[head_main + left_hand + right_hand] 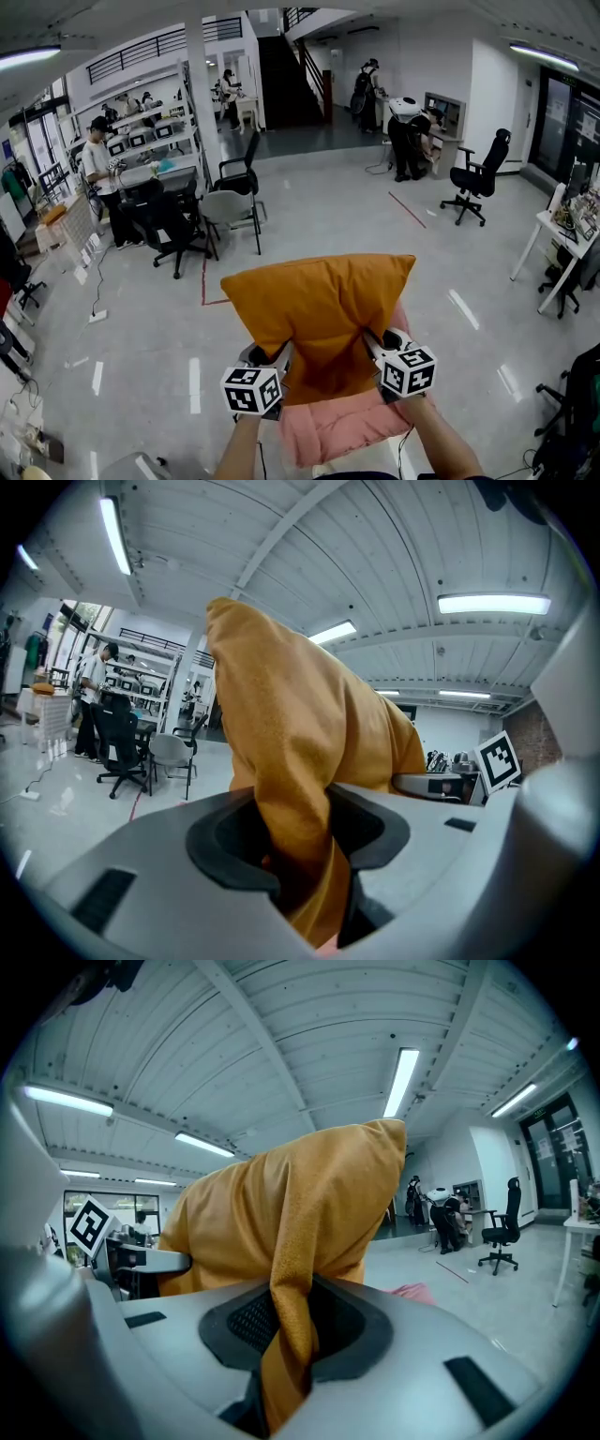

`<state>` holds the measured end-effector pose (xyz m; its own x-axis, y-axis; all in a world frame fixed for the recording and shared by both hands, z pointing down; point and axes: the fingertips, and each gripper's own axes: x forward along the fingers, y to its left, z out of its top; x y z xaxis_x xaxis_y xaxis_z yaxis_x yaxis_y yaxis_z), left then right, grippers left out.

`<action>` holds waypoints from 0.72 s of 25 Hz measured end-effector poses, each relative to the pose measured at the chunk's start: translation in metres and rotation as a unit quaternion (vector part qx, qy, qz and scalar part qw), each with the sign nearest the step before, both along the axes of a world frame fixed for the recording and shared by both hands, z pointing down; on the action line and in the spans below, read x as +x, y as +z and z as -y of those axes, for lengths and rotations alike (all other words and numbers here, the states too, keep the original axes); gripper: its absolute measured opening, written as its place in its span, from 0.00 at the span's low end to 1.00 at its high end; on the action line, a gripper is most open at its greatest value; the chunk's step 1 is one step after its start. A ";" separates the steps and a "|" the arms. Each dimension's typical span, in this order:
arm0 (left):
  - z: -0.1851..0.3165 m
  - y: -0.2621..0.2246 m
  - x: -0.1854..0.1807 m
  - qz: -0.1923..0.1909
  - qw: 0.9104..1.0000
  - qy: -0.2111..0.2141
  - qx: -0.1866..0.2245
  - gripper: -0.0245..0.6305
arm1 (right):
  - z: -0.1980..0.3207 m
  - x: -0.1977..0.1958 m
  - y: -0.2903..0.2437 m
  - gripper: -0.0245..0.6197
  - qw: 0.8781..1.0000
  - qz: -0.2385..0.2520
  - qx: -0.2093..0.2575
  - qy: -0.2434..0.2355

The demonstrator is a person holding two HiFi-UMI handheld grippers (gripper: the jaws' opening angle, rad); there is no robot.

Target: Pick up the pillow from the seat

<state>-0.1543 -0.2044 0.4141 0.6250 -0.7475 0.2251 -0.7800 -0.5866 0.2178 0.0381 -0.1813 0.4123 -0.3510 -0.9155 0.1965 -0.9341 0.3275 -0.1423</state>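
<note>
The pillow (319, 309) is a plain mustard orange with no print, and its weave is finely textured. Beneath it the seat cushion (337, 427) is salmon pink. The left tongs (300, 855) and right tongs (286, 1335) have pale grey bodies with black pads (225, 841), and each carries a cube (251, 389) of black-and-white square markers. The floor (328, 206) is glossy light grey, crossed by a red tape line (406, 209). One office chair (478, 178) is black, while a nearer chair (230, 208) is grey on a black frame.
</note>
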 end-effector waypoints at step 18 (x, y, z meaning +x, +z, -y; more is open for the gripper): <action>-0.083 -0.022 0.041 -0.011 1.000 -0.019 0.013 0.32 | -0.076 0.042 -0.025 0.17 1.000 -0.001 0.017 -0.018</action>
<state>-0.1137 -0.1215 0.3923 0.6001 -0.7766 0.1918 -0.7974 -0.5620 0.2196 0.0798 -0.1048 0.3869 -0.3840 -0.9084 0.1657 -0.9217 0.3663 -0.1275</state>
